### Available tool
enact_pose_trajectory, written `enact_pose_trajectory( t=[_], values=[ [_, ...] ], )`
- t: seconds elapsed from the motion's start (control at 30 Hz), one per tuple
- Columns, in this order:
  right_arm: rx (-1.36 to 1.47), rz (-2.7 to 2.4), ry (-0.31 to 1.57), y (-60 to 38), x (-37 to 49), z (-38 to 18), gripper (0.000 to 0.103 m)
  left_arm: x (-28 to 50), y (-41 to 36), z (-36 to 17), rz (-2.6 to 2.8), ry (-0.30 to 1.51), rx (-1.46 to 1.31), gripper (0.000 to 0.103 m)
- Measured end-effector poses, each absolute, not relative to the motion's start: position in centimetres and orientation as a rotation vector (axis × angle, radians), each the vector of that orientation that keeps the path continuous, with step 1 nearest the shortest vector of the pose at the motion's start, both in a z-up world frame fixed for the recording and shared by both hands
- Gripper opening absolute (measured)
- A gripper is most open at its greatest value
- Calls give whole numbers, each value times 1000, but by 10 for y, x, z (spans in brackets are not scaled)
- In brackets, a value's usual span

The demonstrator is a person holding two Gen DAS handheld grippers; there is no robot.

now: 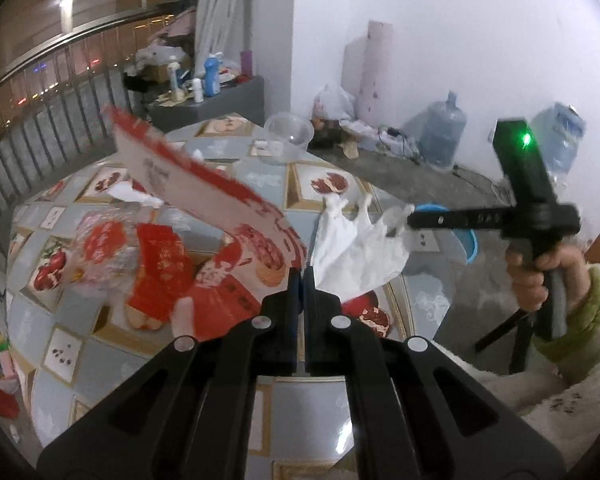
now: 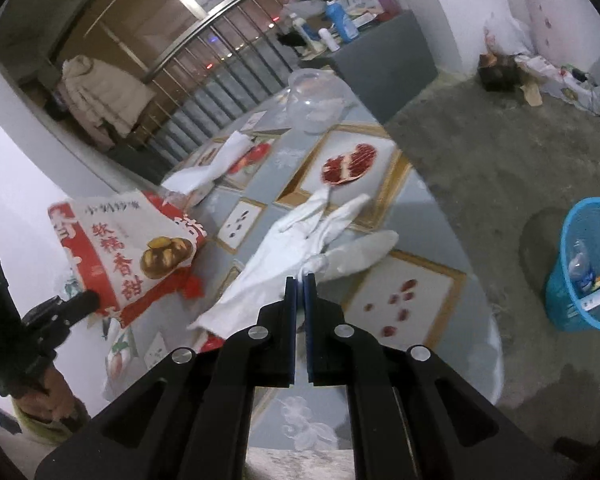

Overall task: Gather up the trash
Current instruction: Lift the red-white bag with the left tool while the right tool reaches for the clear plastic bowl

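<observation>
My left gripper (image 1: pixel 302 276) is shut on the lower edge of a red and white paper snack bag (image 1: pixel 204 184), which sticks up to the left over the round table (image 1: pixel 324 404). From the right wrist view, that left gripper (image 2: pixel 90 300) pinches the bag (image 2: pixel 128 248) by its corner. My right gripper (image 2: pixel 300 280) is shut on a white glove (image 2: pixel 296 248) that hangs over the table (image 2: pixel 416 284). In the left wrist view the right gripper (image 1: pixel 410 220) holds the glove (image 1: pixel 356 252) by one tip. A blue trash basket (image 2: pixel 560 280) stands on the floor to the right.
Red packets (image 1: pixel 160 264), crumpled clear wrap (image 1: pixel 100 248), a white tissue (image 1: pixel 132 194) and a clear plastic bowl (image 1: pixel 288 130) lie on the table. Two water jugs (image 1: pixel 444 128) stand by the wall. A grey cabinet (image 2: pixel 384 68) with bottles and a railing are behind.
</observation>
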State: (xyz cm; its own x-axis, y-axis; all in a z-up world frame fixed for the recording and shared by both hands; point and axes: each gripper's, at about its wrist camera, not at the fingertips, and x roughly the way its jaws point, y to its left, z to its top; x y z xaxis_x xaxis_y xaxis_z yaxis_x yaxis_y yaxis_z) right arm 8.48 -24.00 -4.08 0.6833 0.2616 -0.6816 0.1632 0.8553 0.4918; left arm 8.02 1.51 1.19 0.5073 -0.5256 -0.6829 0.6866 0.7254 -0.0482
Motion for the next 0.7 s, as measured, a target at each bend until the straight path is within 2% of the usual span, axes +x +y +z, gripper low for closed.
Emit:
enact_pose_trajectory(
  t=[0.07,0.13,0.17,0.3,0.4,0.47,0.57,0.63,0.7],
  values=[
    [526,24,781,-259,97,-25,16,82,12,9,-754,749,234,1],
    [491,-13,714,-280,120,-10,61,85,14,8,-769,752,223,1],
    [477,-13,685,-293,141,-5,65,87,14,7,-774,751,218,1],
    [514,21,690,-332,226,-19,65,98,18,5,-787,772,163,2],
    [580,92,775,-347,281,-52,64,102,20,5,-778,784,136,2],
    [663,151,845,-344,292,-75,49,101,18,6,-771,784,132,2],
    [718,239,806,-329,279,-76,38,101,19,9,-765,780,126,2],
    [716,257,810,-316,267,-70,15,102,19,9,-769,787,112,2],
    [687,241,815,-308,259,-65,14,104,16,9,-777,795,110,2]
  ],
)
